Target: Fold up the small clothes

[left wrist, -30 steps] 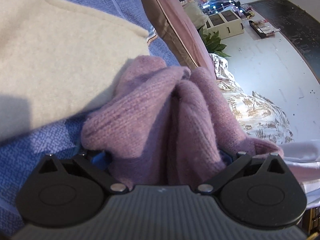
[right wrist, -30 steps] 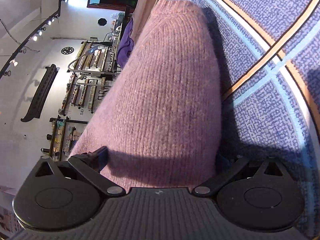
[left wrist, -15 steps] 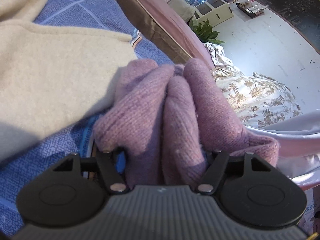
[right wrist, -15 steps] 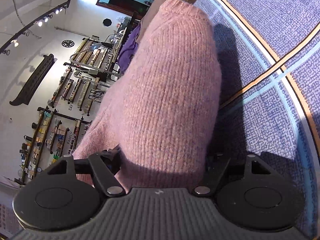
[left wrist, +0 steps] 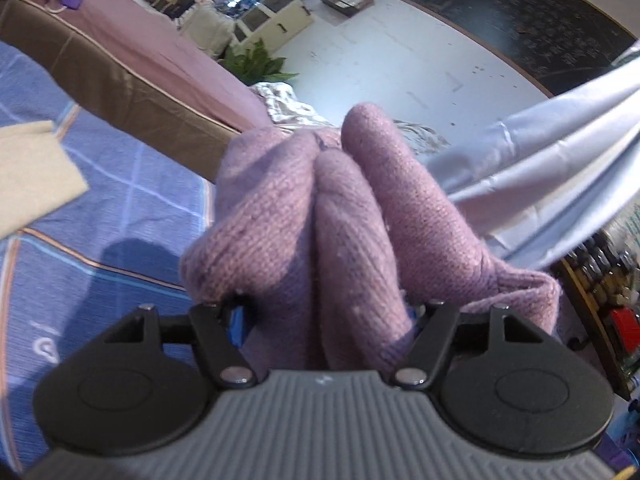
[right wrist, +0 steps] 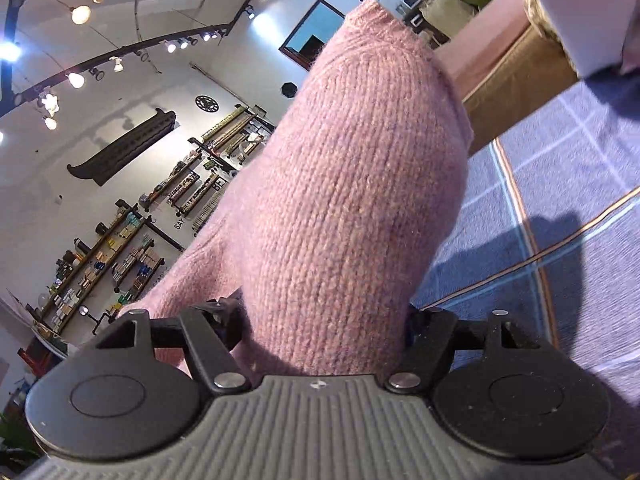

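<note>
The pink knitted garment (left wrist: 320,220) is held off the blue checked bedcover (left wrist: 120,200) by both tools, each clamped on a bunch of its cloth: the left tool (left wrist: 324,312) on three thick gathered folds, the right tool (right wrist: 324,320) on one smooth rounded fold. Compared with a second ago, both tools have been raised and tipped away from the bedcover. In the left wrist view the cream garment (left wrist: 32,176), which filled the side of the picture beside the pink knit, has shrunk to a corner at the edge, and the floor and a pale blue sheet (left wrist: 540,168) beyond the bedcover are now seen. In the right wrist view more wall and ceiling lights are shown, less bedcover. The linkages of both tools have also been drawn in on the cloth. From this it is judged that the garment has been lifted clear of the bedcover, probably to be carried over or laid out for a fold; no fold is yet seen laid down.
</note>
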